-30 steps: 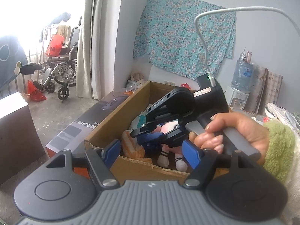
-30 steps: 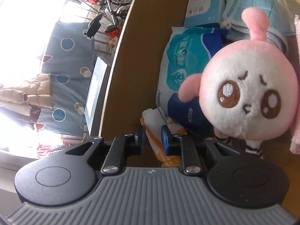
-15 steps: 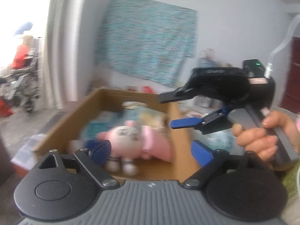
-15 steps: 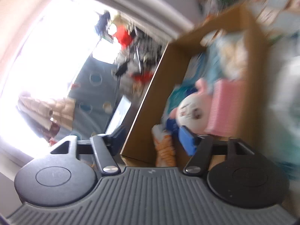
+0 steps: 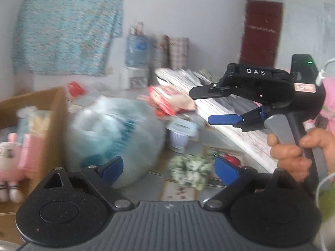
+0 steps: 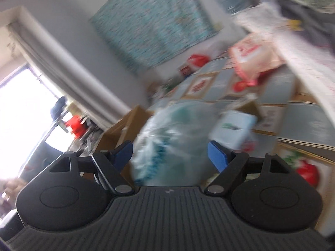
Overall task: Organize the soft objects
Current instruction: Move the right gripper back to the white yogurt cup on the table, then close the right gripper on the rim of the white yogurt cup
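A cardboard box (image 5: 53, 113) stands at the left of the left wrist view, holding a pink-and-white plush bunny (image 5: 8, 163) and a pink cloth (image 5: 31, 150). A clear bag of teal soft things (image 5: 113, 138) lies right of the box; it also shows in the right wrist view (image 6: 173, 138). My left gripper (image 5: 169, 168) is open and empty in front of the bag. My right gripper (image 6: 170, 152) is open and empty, with the bag ahead between its fingers; it also shows in the left wrist view (image 5: 209, 104), held high at the right.
A white tissue pack (image 5: 181, 133), a red-and-white packet (image 5: 169, 100) and a green-and-white floral bundle (image 5: 190, 171) lie on the patterned surface. A white-covered bed edge (image 5: 234, 129) runs along the right. A water dispenser (image 5: 136, 50) stands by the wall.
My right gripper let go of the plush bunny in the box, opened and pulled out to the right. Both views have swung right from the box to the clear bag.
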Tool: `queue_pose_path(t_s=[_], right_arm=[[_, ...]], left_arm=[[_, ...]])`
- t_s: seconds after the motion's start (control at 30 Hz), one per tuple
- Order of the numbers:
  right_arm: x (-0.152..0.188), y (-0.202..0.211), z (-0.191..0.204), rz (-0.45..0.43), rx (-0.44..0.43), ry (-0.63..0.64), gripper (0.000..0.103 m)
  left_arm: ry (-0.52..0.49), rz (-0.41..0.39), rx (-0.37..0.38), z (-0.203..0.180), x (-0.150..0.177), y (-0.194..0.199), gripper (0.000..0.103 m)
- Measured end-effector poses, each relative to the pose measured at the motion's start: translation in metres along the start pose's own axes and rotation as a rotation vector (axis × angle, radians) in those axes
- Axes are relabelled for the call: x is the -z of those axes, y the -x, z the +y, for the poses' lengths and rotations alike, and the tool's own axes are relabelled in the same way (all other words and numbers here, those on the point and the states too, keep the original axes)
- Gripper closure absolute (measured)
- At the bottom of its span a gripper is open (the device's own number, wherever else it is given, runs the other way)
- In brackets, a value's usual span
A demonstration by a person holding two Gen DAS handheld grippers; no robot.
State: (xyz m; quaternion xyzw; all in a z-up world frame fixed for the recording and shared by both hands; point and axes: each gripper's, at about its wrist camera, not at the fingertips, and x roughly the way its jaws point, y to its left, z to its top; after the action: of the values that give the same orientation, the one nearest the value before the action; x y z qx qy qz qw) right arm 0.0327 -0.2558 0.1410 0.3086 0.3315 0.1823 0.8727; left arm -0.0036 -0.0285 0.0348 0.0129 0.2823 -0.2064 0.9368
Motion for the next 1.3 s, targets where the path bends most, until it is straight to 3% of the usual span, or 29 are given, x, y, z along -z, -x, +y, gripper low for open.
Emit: queue_pose_path(t_s=[0.13,0.27,0.47,0.73,0.9,1.13,1.3], right_arm=[[0.021,-0.001,-0.033,-0.008,0.055,-0.022,0.024],[0.023,-0.013,-0.058,-0.012,0.069,-0.061,0.024],[-0.001,-0.04,-0.075,-0.035,0.047,-0.087,0.045],[-0.026,-0.077,-0.103,-0.017,0.066,-0.119,0.062],[-0.03,-0.102,-0.12,0.025,0.055,-0.155,0.067],[-0.033,-0.124,-0.13,0.079,-0.018,-0.194,0.073],[-0.029,-0.123,-0.123,0.074,-0.008,-0.177,0.075]], left_arm=[[-0.04,0.024,0.026,-0.02,0.002,-0.036,0.008],[-0.066,0.014,-0.001,-0.034,-0.003,-0.063,0.013],[-0.111,-0.026,-0.08,-0.045,-0.02,-0.103,0.024],[-0.069,0.088,-0.09,-0.039,-0.033,-0.158,0.038],[-0.05,0.105,-0.095,-0.032,-0.035,-0.171,0.04],[-0.039,0.103,-0.074,-0.032,-0.036,-0.182,0.052],[-0.055,0.101,-0.079,-0.036,-0.035,-0.182,0.053]])
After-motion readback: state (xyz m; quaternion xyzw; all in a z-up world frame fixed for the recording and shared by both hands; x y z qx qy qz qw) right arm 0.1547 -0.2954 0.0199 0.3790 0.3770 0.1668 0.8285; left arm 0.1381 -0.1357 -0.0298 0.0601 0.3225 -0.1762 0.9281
